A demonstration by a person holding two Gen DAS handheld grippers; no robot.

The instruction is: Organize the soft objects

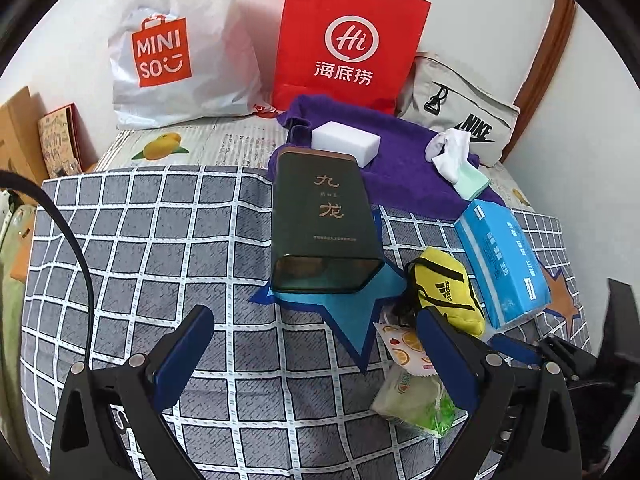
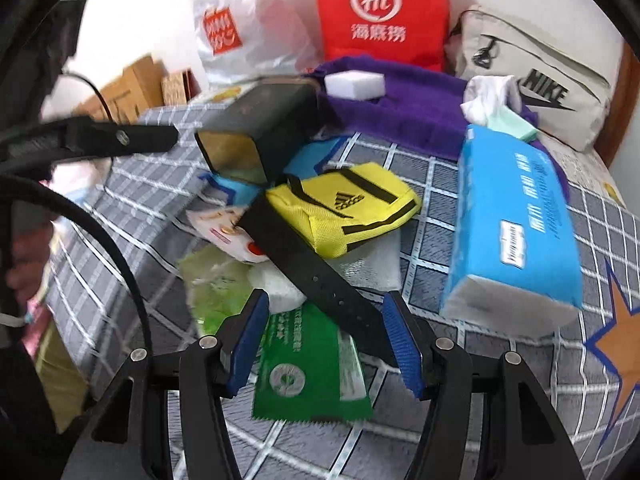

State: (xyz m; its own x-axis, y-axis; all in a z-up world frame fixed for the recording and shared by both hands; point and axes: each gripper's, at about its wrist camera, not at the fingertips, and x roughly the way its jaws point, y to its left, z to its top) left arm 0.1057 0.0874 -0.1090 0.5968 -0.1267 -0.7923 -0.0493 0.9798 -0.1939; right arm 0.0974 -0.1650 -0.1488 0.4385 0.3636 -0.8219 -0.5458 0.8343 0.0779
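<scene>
My left gripper (image 1: pixel 316 344) hangs open over the checked bedsheet (image 1: pixel 160 248), nothing between its pads. Its right finger sits by a yellow Adidas pouch (image 1: pixel 444 284) and a fruit-print packet (image 1: pixel 404 344). My right gripper (image 2: pixel 325 336) is open above a green packet (image 2: pixel 312 368). One of the left gripper's black fingers (image 2: pixel 316 280) crosses in front of that gap. The yellow pouch (image 2: pixel 344 204) lies just beyond, with a blue tissue pack (image 2: pixel 516 220) to its right. Farther back, a white sponge (image 1: pixel 346 142) and a white sock (image 1: pixel 452 152) rest on a purple towel (image 1: pixel 400 168).
A dark green tin (image 1: pixel 324 220) lies on its side mid-bed. A Miniso bag (image 1: pixel 172 52), a red paper bag (image 1: pixel 348 40) and a grey Nike bag (image 1: pixel 460 112) line the wall. Cardboard boxes (image 1: pixel 16 136) stand off the bed's left edge. A pale green packet (image 1: pixel 412 404) lies near the front.
</scene>
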